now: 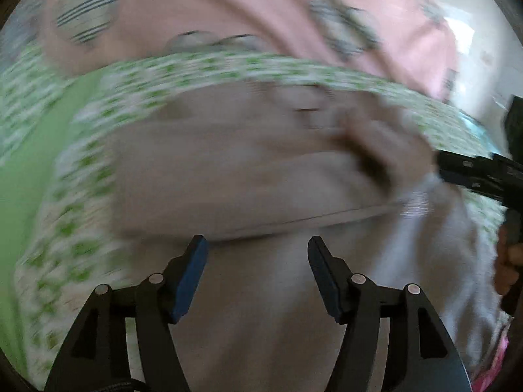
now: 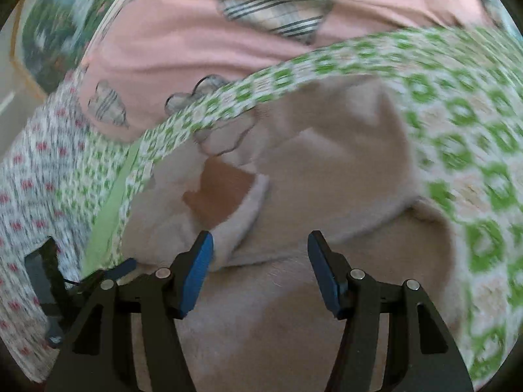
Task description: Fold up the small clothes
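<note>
Light: soft, even daylight, fairly bright; palest patch at 2 o'clock in the left view.
Shadows: faint, in folds of the beige garment [image 1: 248, 170].
Glare: none strong.
Blur: heavy motion smear across both views; gripper fingers [image 2: 196, 277] stay sharp.
Distortion: fisheye bending, dark rim at edges.

Beige garment [image 2: 327, 176] with a brown patch, rumpled and partly folded on the green-patterned sheet [image 2: 457, 150].

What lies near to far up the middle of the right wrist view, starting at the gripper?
Right gripper, open → beige garment → green-patterned cloth → pink fabric with plaid hearts.
</note>
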`<state>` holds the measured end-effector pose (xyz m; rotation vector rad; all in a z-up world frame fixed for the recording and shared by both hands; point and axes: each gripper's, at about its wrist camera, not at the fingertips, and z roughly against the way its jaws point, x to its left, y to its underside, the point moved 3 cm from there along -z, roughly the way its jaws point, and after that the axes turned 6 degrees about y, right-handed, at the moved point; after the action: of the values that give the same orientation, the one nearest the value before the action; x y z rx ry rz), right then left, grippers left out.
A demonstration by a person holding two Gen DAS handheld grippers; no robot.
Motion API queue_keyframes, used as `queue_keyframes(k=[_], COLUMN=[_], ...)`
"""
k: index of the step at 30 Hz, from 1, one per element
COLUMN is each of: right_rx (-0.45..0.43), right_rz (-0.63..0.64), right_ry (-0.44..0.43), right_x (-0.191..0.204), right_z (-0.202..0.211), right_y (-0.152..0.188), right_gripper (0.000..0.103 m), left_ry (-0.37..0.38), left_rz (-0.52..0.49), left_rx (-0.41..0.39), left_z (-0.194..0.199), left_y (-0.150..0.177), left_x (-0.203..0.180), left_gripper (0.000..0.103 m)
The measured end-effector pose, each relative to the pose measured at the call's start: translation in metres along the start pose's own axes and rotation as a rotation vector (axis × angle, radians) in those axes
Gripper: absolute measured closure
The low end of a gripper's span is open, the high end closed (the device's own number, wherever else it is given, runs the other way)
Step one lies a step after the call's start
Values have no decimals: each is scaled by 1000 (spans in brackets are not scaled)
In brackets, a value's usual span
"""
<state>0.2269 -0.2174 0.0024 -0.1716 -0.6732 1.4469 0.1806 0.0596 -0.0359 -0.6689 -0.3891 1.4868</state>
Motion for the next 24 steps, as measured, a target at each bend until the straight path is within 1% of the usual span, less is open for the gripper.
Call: queue_keyframes(k=[1, 2, 3, 4, 5, 7, 8, 9, 10, 11, 12, 13, 14, 15, 16, 17, 18, 19, 21, 22, 24], right_rx=[8, 16, 22, 35, 47, 52, 47, 40, 33, 33, 15, -36, -107, -154, -184, -190, -162, -137, -73, -52, -29], right_rz=[36, 76, 110, 138, 181, 239, 268, 273, 266, 244, 212, 176, 126, 72, 18, -18, -44, -62, -124, -141, -173], right_ry=[6, 18, 33, 55, 90, 159, 216, 233, 224, 200, 190, 167, 116, 103, 116, 129, 127, 121, 108, 104, 95], right_x=[10, 21, 30, 38, 47, 54, 56, 56, 54, 50, 45, 40, 31, 18, 2, -10, -25, -34, -57, -62, -71], right_z=[-7, -16, -25, -34, -47, -63, -73, -77, -78, -77, -70, -57, -38, -23, -12, -8, -12, -18, -35, -39, -46], right_y=[-3, -5, -6, -7, -8, -10, -12, -14, -16, -21, -27, -34, -41, -44, -46, -46, -44, -41, -29, -23, -14], right_gripper=[42, 40, 38, 33, 31, 31, 31, 32, 49, 86, 88, 88, 89, 89, 89, 91, 91, 91, 91, 91, 91], left_ry=[-40, -57, -68, -82, -93, -99, -91, -90, -93, -98, -103, -109, -113, -118, -124, -131, -136, -144, -155, -155, -152], left_rz=[53, 95, 121, 154, 178, 198, 215, 220, 217, 216, 218, 228, 235, 243, 256, 267, 274, 282, 289, 294, 303], left_rx=[-1, 6, 14, 25, 31, 47, 58, 58, 48, 46, 44, 36, 27, 17, 7, 10, 16, 26, 22, 15, 16], left_z=[3, 3, 0, -3, -7, -17, -23, -28, -32, -34, -35, -36, -36, -35, -35, -37, -38, -42, -41, -38, -35], left_y=[4, 6, 7, 8, 9, 6, 4, 1, -5, -10, -12, -18, -21, -23, -23, -22, -22, -19, -17, -16, -13], left_x=[25, 44, 53, 66, 79, 88, 93, 95, 95, 95, 96, 97, 97, 97, 98, 98, 98, 98, 97, 96, 97], left_gripper=[39, 39, 39, 39, 39, 39, 39, 39, 39, 39, 39, 39, 40, 43, 45, 48, 54, 57, 59, 60, 60])
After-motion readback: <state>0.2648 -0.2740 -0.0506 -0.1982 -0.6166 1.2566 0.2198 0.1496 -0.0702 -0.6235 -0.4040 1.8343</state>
